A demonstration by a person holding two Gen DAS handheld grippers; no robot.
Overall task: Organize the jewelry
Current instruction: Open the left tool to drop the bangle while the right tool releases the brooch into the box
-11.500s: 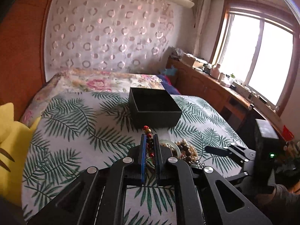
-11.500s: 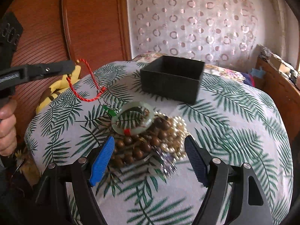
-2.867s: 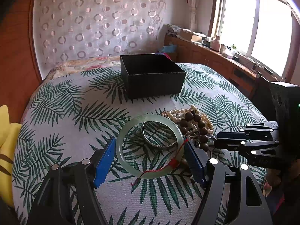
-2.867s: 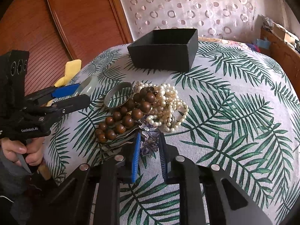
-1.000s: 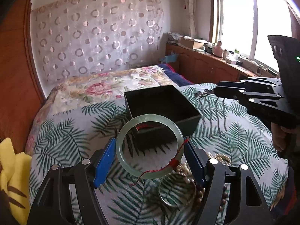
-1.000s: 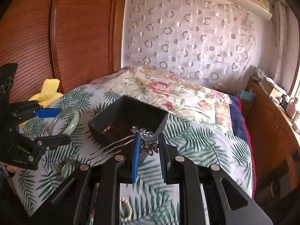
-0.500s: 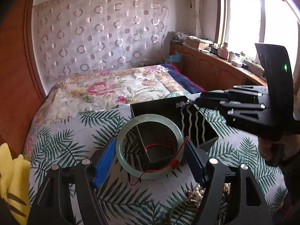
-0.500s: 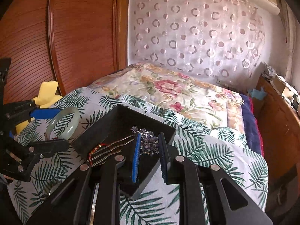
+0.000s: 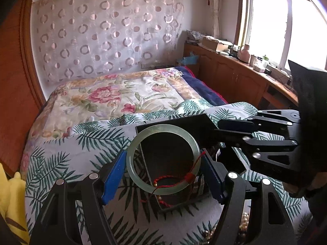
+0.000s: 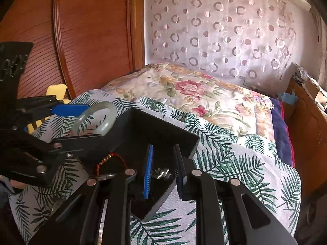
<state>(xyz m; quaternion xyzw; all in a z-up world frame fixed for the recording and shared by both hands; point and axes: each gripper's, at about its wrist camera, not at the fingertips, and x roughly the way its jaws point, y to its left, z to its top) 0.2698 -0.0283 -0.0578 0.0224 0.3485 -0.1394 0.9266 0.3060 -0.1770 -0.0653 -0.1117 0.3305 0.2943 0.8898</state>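
My left gripper (image 9: 163, 169) is shut on a pale green jade bangle (image 9: 134, 173) with a red thread and holds it over the near edge of the open black box (image 9: 196, 120). The bangle also shows in the right wrist view (image 10: 106, 114). My right gripper (image 10: 163, 167) is inside the box, its jaws slightly apart and empty. The silver flower hairpin (image 10: 162, 173) lies on the box floor between its fingers. A red cord bracelet (image 10: 110, 159) lies in the box too.
The box stands on a palm-leaf cloth (image 9: 92, 143) over the bed. Pearl and wooden bead strands (image 9: 244, 222) lie at the near edge. A yellow plush (image 9: 10, 200) is at the left. A wooden cabinet (image 9: 235, 75) runs under the window.
My right gripper lowered into the box and let go of the hairpin, which now lies on the box floor. My left gripper carried the bangle closer over the box.
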